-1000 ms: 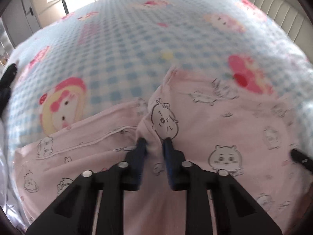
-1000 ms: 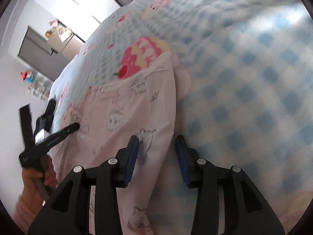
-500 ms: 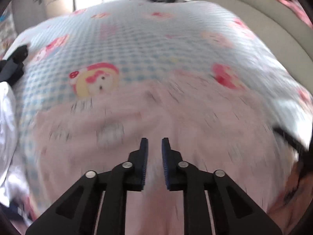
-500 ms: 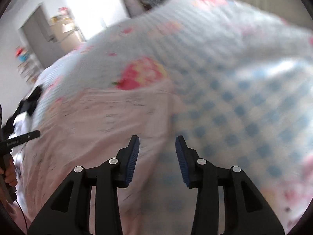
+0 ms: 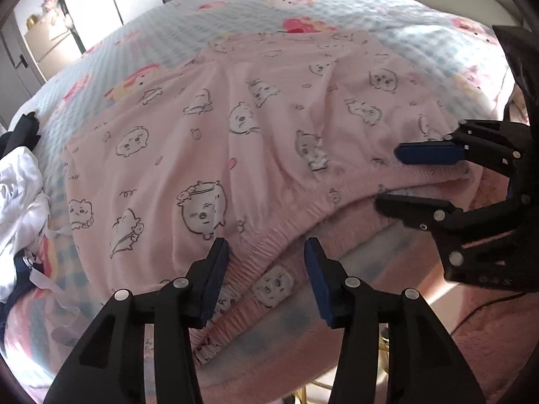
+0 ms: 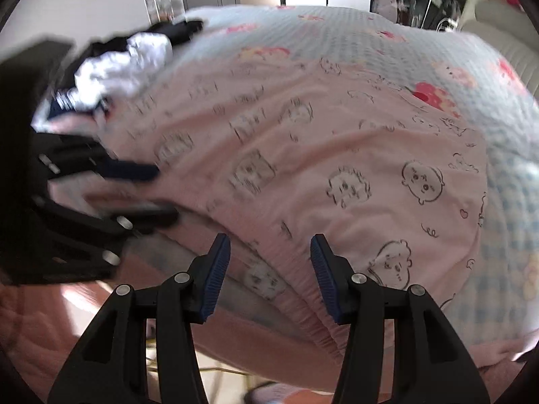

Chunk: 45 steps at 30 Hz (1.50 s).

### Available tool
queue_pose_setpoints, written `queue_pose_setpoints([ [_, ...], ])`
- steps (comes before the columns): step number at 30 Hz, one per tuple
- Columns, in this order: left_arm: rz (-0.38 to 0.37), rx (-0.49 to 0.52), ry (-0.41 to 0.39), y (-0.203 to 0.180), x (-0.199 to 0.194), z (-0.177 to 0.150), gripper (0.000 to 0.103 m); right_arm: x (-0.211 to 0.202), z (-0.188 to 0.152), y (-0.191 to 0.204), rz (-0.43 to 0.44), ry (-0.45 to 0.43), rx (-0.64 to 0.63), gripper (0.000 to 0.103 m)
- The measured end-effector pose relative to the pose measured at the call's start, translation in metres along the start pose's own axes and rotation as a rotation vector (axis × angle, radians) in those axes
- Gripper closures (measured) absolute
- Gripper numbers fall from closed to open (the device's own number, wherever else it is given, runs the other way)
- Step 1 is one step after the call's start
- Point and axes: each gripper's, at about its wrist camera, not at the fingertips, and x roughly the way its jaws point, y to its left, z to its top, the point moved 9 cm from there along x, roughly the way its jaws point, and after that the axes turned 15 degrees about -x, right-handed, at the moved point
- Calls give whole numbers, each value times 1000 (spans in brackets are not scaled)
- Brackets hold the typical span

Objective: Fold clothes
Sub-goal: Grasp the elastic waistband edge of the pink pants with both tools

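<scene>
Here, a heap of unfolded white and dark clothes (image 5: 20,181) is seen at the left edge of the bed (image 5: 188,23), well apart from the work. Beside it, pink cartoon-print pajama pants (image 5: 256,141) are spread flat over the checked blanket (image 5: 141,50), with the elastic waistband (image 5: 286,232) drawn to the near edge. The left gripper (image 5: 266,279) is held over that waistband, its jaws opening and no cloth pinched between them. Further right, the right gripper (image 6: 269,271) is likewise poised at the waistband, jaws opening, nothing clamped. The garment is judged to be laid out only; no fold is visible yet, and the heap is still to be done.
</scene>
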Motion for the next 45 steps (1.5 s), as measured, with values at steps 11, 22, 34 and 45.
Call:
queue_pose_setpoints([
  [11, -47, -73, -46, 1, -9, -1, 68, -19, -8, -11, -11, -45, 87, 67],
  [22, -38, -120, -45, 6, -9, 3, 90, 0, 5, 13, 3, -7, -13, 60],
  [34, -93, -179, -63, 7, -7, 6, 95, 19, 13, 19, -53, 44, -71, 80],
  [45, -188, -104, -116, -15, -44, 4, 97, -58, 3, 11, -76, -74, 14, 99],
])
